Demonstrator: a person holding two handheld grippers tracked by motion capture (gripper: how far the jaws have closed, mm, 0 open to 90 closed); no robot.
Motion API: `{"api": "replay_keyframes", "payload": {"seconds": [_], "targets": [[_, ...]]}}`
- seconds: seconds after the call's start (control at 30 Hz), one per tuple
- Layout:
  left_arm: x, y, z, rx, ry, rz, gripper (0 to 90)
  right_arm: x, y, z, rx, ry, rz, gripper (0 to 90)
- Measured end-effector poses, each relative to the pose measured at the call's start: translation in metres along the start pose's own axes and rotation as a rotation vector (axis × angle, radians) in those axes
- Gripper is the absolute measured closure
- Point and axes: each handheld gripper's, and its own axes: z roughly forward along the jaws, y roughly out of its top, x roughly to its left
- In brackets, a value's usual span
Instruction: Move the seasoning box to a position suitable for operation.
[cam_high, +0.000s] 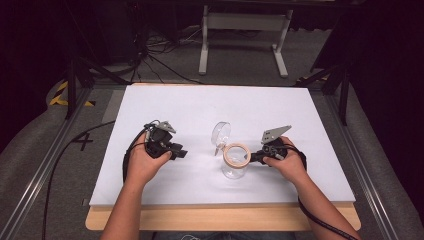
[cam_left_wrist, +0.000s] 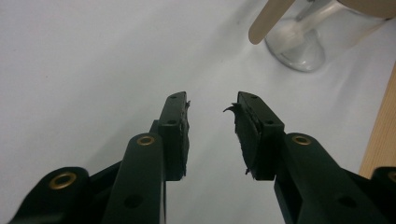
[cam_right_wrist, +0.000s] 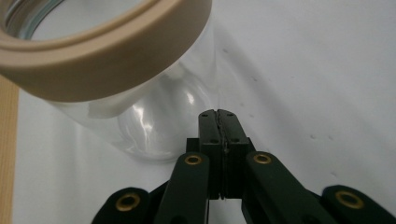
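Observation:
A clear glass jar (cam_high: 234, 167) with a tan ring (cam_high: 236, 154) around its mouth stands upright near the middle of the white board. Its clear lid (cam_high: 221, 133) is swung open and stands up behind it. My right gripper (cam_high: 253, 158) lies just right of the jar, pointing at it. In the right gripper view the jaws of this gripper (cam_right_wrist: 218, 114) are shut flat on each other with nothing between, their tips close to the jar's glass wall (cam_right_wrist: 154, 116) under the tan ring (cam_right_wrist: 116, 60). My left gripper (cam_high: 183, 153) rests to the jar's left, open and empty (cam_left_wrist: 212, 105); the jar's base (cam_left_wrist: 299, 49) is ahead of it.
The white board (cam_high: 165, 105) lies on a wooden table whose edge (cam_high: 225, 217) runs along the front. A tan tab (cam_left_wrist: 268, 21) hangs beside the jar. Beyond the board are the legs of a white stand (cam_high: 245, 30), cables and dark floor.

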Motion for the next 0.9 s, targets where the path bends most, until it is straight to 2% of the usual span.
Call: {"api": "replay_keyframes", "payload": {"seconds": [0.1,0.23,0.4,0.53,0.9], "targets": [[0.000,0.004,0.001,-0.001,-0.005,0.000,64.7,0.006,0.000,-0.001,0.011,0.001,-0.008,90.0],[0.000,0.007,0.004,-0.028,-0.015,-0.007,64.8,0.015,0.000,0.001,0.023,0.032,-0.022,90.0],[0.001,0.010,0.003,-0.035,-0.015,-0.002,65.0,0.027,0.004,0.003,0.037,0.065,-0.050,90.0],[0.000,0.010,0.003,-0.037,-0.014,-0.004,65.1,0.033,0.006,0.007,0.041,0.103,-0.057,90.0],[0.001,0.008,-0.002,-0.077,-0.004,-0.019,66.0,0.049,0.014,0.019,0.061,0.154,-0.101,90.0]]}}
